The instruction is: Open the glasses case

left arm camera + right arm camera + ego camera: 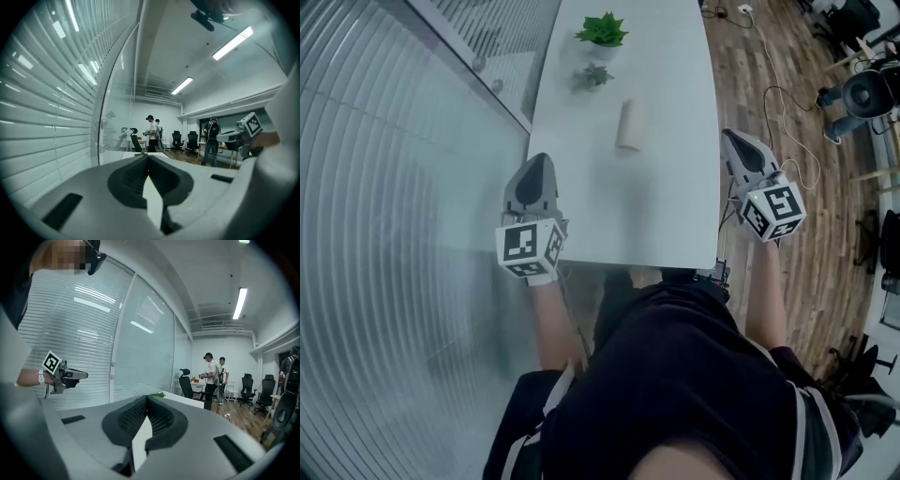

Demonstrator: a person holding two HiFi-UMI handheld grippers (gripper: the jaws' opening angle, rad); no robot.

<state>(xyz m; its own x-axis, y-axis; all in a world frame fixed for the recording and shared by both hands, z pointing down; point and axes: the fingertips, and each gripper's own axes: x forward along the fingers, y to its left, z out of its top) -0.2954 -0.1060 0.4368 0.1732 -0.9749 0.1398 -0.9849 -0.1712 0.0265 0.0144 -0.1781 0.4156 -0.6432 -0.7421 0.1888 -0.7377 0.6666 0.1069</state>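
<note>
The glasses case (pixel 628 125), a beige oblong, lies closed in the middle of the white table (pixel 675 216). My left gripper (pixel 541 159) hovers at the table's near left corner, its jaws together with nothing between them. My right gripper (pixel 729 136) hangs just off the table's right edge, also shut and empty. Both sit nearer to me than the case and apart from it. In the left gripper view the jaws (pixel 147 157) meet at the tip; in the right gripper view the jaws (pixel 146 397) meet too. Neither gripper view shows the case.
A green potted plant (pixel 602 36) and a smaller plant (pixel 592 77) stand at the table's far end. A glass wall with blinds (pixel 412 187) runs along the left. Wooden floor with cables (pixel 787 141) lies to the right. People (pixel 213 373) and office chairs stand far off.
</note>
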